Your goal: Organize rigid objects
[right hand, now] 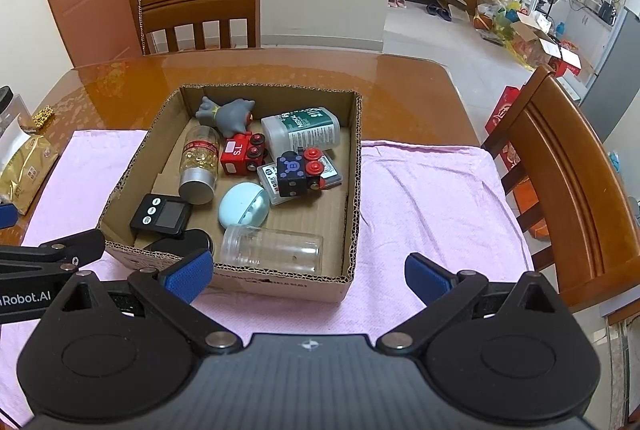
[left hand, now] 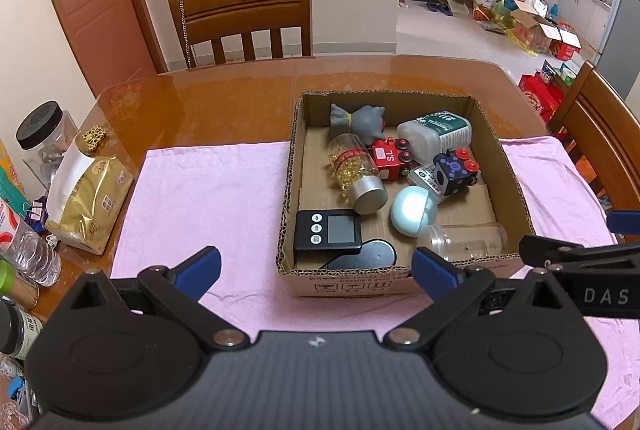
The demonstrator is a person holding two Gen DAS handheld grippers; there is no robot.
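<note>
An open cardboard box (left hand: pixel 289 166) (right hand: pixel 354 166) sits on a pink cloth (left hand: pixel 208 198) (right hand: pixel 420 198). Inside lie a grey figure (left hand: pixel 360 120) (right hand: pixel 228 116), a bottle of yellow capsules (left hand: pixel 354 170) (right hand: pixel 199 160), a red toy train (left hand: pixel 390 158) (right hand: pixel 240 154), a black toy block (left hand: pixel 452 172) (right hand: pixel 294 174), a green-labelled white bottle (left hand: pixel 438 130) (right hand: pixel 304 130), a pale blue egg-shaped case (left hand: pixel 410 210) (right hand: pixel 242 208), a black timer (left hand: pixel 326 234) (right hand: pixel 160 216) and a clear empty jar (left hand: pixel 464 240) (right hand: pixel 272 248). My left gripper (left hand: pixel 316 270) and right gripper (right hand: pixel 308 276) hover open before the box's near wall, empty.
Gold snack bags (left hand: pixel 86 206), a black-lidded jar (left hand: pixel 44 128) and water bottles (left hand: pixel 24 242) crowd the table's left edge. Wooden chairs stand behind (left hand: pixel 244 18) and at the right (right hand: pixel 560 174). The pink cloth is bare on both sides of the box.
</note>
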